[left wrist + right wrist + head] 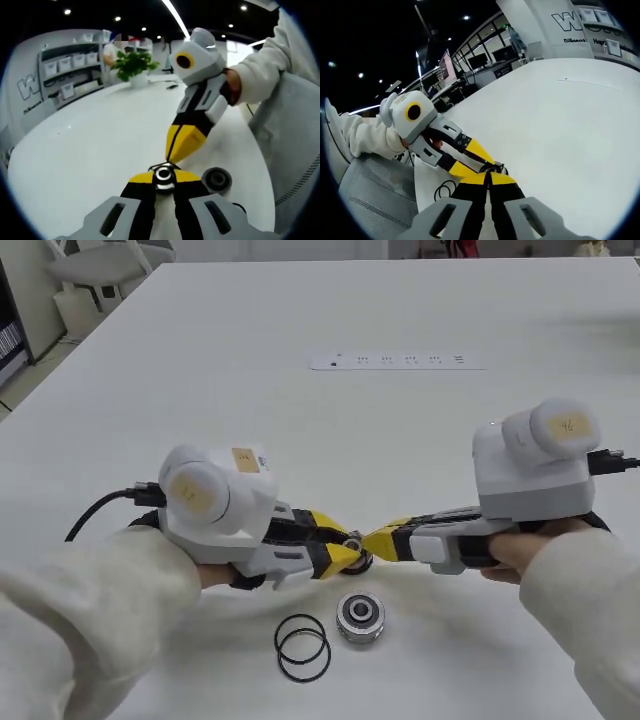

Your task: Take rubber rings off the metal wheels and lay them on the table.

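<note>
1. Yellow-tipped left gripper point(343, 556): jaws clamped on metal wheel point(164, 176), above the table point(300, 420).
2. Right gripper point(377, 542): jaws together, seemingly nipping the rubber ring point(166, 163) at the wheel's 12 o'clock, left gripper view.
3. Hold wheel firm, peel ring outward evenly, avoid snap-back.
4. Bare wheel point(360, 617) at 6 o'clock of the tips; loose rings point(302, 645) at its 8 o'clock. Lay this one there.

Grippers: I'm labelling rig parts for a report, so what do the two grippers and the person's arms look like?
Both the left gripper and the right gripper have light grey-white bodies and a black claw ending in yellow wedge-shaped tips. A black cable trails from the rear of each. The person wears loose cream sleeves.
</note>
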`<state>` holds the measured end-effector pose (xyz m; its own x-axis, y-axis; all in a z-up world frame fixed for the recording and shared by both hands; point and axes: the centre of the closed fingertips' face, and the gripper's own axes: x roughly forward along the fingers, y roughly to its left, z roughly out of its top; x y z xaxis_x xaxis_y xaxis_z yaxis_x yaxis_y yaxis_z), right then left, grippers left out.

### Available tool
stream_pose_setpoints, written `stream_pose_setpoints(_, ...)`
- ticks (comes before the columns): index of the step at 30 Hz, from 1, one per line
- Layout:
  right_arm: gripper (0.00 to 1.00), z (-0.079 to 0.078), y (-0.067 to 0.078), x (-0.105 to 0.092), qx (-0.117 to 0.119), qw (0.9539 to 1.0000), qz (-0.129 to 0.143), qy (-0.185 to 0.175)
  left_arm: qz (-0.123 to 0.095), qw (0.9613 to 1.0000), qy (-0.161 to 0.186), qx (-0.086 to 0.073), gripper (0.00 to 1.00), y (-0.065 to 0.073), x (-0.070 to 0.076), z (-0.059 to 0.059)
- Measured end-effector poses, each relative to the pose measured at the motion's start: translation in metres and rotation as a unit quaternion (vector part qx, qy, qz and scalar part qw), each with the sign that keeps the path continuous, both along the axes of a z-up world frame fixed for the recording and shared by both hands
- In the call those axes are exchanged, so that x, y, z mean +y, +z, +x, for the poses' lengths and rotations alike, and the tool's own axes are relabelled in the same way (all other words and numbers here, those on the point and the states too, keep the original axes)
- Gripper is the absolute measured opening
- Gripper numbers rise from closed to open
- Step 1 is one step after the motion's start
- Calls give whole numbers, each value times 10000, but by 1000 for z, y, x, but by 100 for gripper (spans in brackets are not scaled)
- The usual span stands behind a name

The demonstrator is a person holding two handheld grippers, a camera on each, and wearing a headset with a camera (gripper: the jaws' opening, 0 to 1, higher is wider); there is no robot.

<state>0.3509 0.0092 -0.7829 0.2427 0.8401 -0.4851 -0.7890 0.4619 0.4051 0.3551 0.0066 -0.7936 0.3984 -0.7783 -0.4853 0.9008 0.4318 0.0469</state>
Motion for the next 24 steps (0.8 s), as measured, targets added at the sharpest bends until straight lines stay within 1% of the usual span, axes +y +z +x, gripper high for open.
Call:
stream_pose_setpoints(2,0,0,0,0,-16,10000,9,11,1,10000,5,1,14,0,0,0)
stream_pose_setpoints(4,0,1,-3,-2,52,10000,18,-34,5,10000,4,-13,14,0,0,0)
stream_pose_setpoints(10,0,1,-4,-4,93,9999,18,-91,-19,10000,23,-25,14,0,0,0)
stream_pose_setpoints(11,0,1,-4,-4,89,9999,18,-90,-7,10000,23,-45,14,0,-1,0)
stream_pose_setpoints(12,0,1,-3,-3,85,9999,23,-82,18,9999,8,-109,14,0,-1,-1)
stream_pose_setpoints(13,0,0,-3,-3,89,9999,31,-71,13,9999,11,-106,14,0,-1,-1)
stream_pose_setpoints(15,0,-2,-2,-1,199,9997,111,-53,-20,9999,13,-98,14,0,-2,-1)
stream_pose_setpoints(16,0,-2,-2,0,214,9997,137,-53,-25,9999,2,-106,14,0,-2,-2)
stream_pose_setpoints(18,0,-2,-2,0,194,9997,145,-29,-20,9999,7,-105,14,0,-2,-2)
stream_pose_setpoints(20,0,-4,1,1,244,9994,230,-21,-23,10000,35,-63,14,0,-2,-1)
stream_pose_setpoints(22,0,-5,5,3,245,9992,320,13,-23,10000,46,-49,14,0,-2,-1)
stream_pose_setpoints(24,0,-5,7,5,186,9994,271,45,-5,10000,51,-46,14,0,-2,-1)
